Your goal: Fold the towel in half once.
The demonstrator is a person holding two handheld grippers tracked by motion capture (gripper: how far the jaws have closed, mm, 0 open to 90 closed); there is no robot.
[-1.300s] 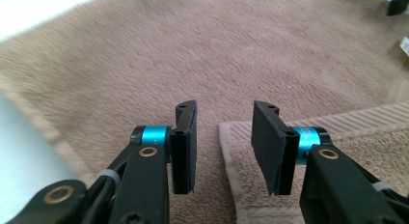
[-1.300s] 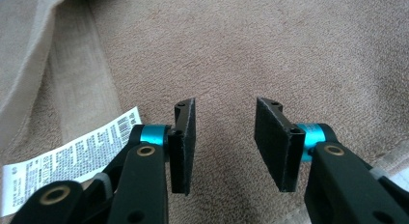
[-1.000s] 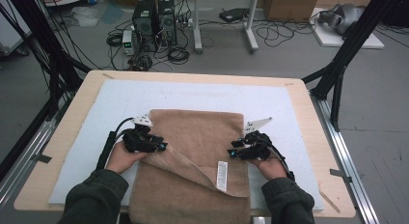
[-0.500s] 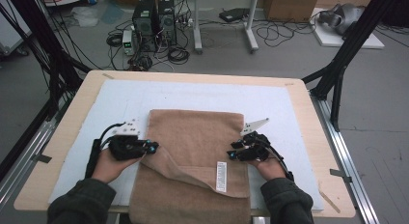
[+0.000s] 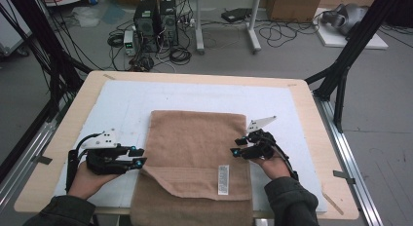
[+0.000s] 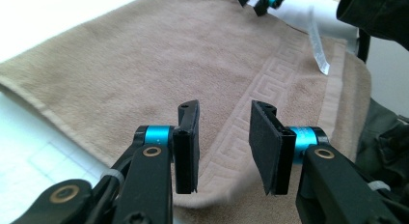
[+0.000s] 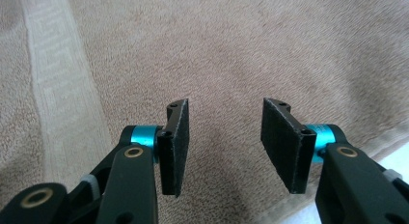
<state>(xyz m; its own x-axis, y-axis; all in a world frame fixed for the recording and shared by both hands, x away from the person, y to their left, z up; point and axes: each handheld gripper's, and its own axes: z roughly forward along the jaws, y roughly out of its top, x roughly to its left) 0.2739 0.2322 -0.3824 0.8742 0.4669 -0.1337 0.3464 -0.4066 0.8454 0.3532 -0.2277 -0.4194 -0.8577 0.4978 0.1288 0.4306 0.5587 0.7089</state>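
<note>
A brown towel (image 5: 195,138) lies on the white mat, its near part folded back into a flap that carries a white label (image 5: 223,179). The near end hangs over the table's front edge. My left gripper (image 5: 139,158) is at the towel's left edge beside the flap. Its jaws have just been opening and stand open over the patterned border of the towel (image 6: 144,55), with nothing between them (image 6: 224,110). My right gripper (image 5: 236,149) hovers at the towel's right edge, open above the pile of the towel (image 7: 241,40) and gripping nothing (image 7: 224,105).
The white mat (image 5: 126,104) covers most of the wooden table (image 5: 63,133). Black frame posts (image 5: 341,75) stand at the table's far corners. Computers and cables (image 5: 156,26) sit on the floor beyond the far edge.
My left hand has pulled back to the left and toward the person, off the towel to its left edge. The folded flap now lies flatter. The right hand has stayed put.
</note>
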